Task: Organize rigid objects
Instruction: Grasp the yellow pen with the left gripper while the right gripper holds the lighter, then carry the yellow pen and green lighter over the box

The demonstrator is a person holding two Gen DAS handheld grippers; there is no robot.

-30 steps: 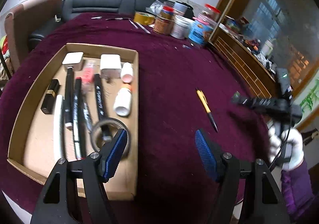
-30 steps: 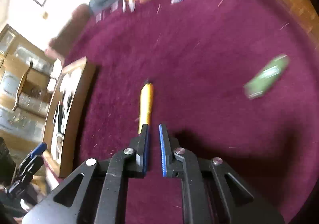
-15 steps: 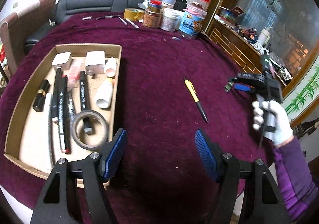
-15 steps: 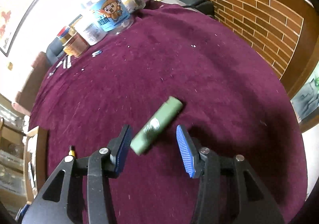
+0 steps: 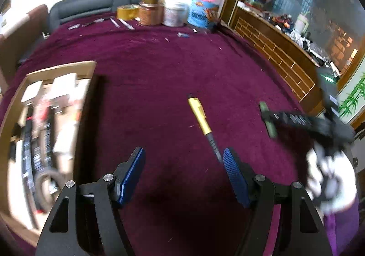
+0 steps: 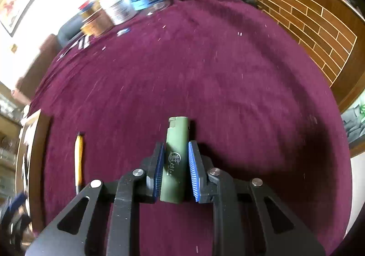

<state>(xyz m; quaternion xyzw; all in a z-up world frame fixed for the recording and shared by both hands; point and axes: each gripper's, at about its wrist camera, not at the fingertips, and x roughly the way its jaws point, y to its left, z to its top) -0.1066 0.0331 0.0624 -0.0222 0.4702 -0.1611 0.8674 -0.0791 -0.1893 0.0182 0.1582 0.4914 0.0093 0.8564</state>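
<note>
My right gripper (image 6: pixel 175 164) is shut on a green lighter (image 6: pixel 174 160), its blue pads against both long sides, the lighter's cap pointing away from me. The lighter also shows in the left wrist view (image 5: pixel 268 119), held by the right gripper (image 5: pixel 271 117). A yellow pen with a black tip (image 5: pixel 202 122) lies on the purple cloth; it also shows in the right wrist view (image 6: pixel 79 162). My left gripper (image 5: pixel 182 174) is open and empty above the cloth, its right pad near the pen's tip. A cardboard tray (image 5: pixel 90 66) with markers, tape and small bottles lies at the left.
Several jars and tins (image 5: pixel 175 13) and a roll of yellow tape (image 5: pixel 127 11) stand at the table's far edge. Small tools (image 5: pixel 123 23) lie near them. A wooden brick-pattern counter (image 6: pixel 308 19) borders the table on the right.
My right gripper has closed on the green lighter, which lay between its open jaws half a second ago. My left gripper has swung right, off the tray toward the yellow pen.
</note>
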